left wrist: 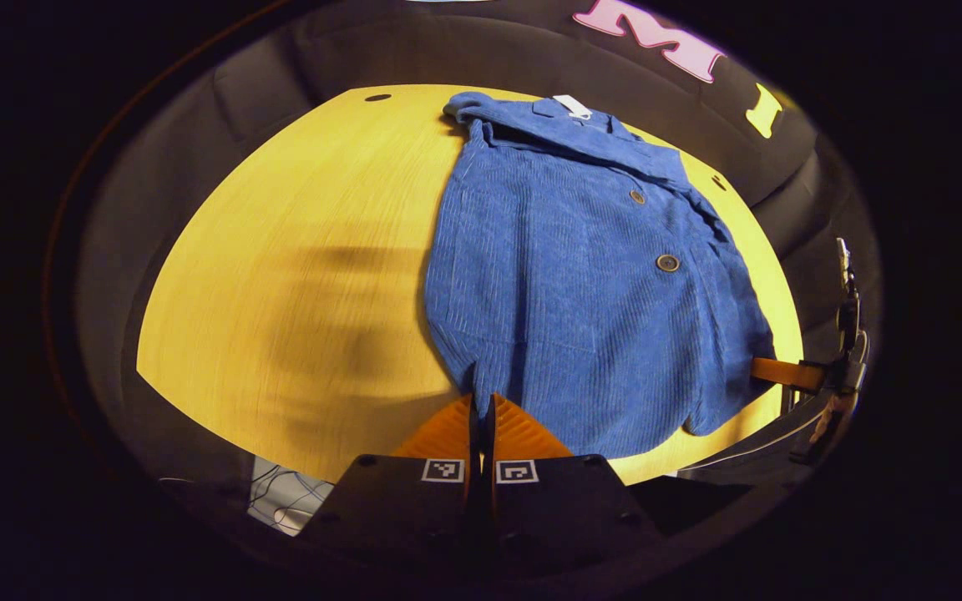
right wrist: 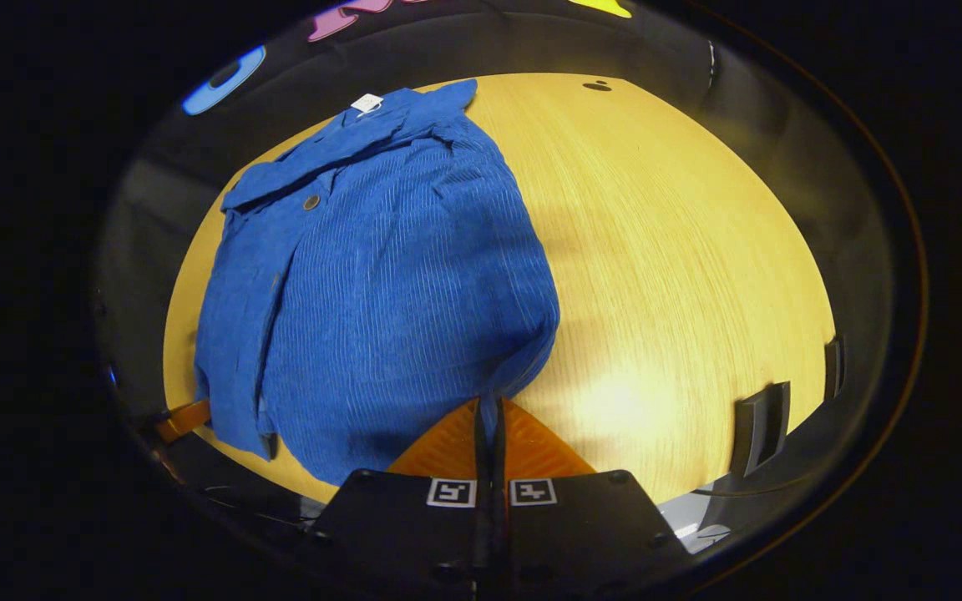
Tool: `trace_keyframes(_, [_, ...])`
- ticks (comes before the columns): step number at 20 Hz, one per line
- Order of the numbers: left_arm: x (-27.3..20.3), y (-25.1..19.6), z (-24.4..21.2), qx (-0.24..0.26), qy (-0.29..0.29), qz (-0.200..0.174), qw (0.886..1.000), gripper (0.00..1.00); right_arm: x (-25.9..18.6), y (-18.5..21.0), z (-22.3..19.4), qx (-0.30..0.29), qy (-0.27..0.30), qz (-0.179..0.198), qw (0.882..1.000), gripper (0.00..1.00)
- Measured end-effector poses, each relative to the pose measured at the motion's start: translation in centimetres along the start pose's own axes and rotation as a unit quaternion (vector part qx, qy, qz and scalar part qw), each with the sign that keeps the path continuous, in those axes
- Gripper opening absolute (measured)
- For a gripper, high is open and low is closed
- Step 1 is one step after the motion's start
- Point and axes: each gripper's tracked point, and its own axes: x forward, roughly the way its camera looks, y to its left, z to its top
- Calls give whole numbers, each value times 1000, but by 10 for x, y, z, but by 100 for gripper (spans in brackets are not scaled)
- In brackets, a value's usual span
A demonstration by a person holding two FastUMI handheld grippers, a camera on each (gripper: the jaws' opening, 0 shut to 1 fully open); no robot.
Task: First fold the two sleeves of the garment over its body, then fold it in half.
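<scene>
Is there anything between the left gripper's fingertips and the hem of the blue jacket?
No. In the left gripper view, the left gripper pinches the blue corduroy jacket at its near hem.

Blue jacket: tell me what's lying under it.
The blue jacket lies flat on the yellow wooden table, which shows bare around it. Both sleeves seem folded in. Anything between fabric and tabletop is covered, so I cannot tell.

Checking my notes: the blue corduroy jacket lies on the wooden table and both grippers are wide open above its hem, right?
Not quite. Both grippers are shut: the left gripper and right gripper each pinch the hem of the blue corduroy jacket, as each gripper's own view shows.
</scene>
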Motion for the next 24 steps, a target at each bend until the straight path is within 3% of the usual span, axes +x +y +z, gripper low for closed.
trace_keyframes(6, [-37,-19,73,0,-59,-58,997,0,-37,40,79,-13,-66,38,997,1])
trace_keyframes(12, [-55,-28,205,46,-136,-68,987,0,-66,98,221,-43,-164,77,982,1])
trace_keyframes(16, [-44,-19,332,59,-218,-64,972,0,-58,121,345,-36,-233,79,969,1])
trace_keyframes(18, [-25,-4,402,87,-268,-37,959,0,-40,127,408,-32,-268,72,960,0])
trace_keyframes(21, [21,-6,484,123,-317,-21,940,0,1,118,496,-18,-326,30,945,3])
trace_keyframes(22, [42,-11,503,132,-330,-24,934,0,20,115,507,-8,-325,21,945,0])
trace_keyframes(23, [62,-12,513,137,-332,-14,933,8,37,111,512,2,-320,16,947,33])
trace_keyframes(24, [80,-3,515,143,-323,9,935,34,60,108,515,6,-313,13,950,66])
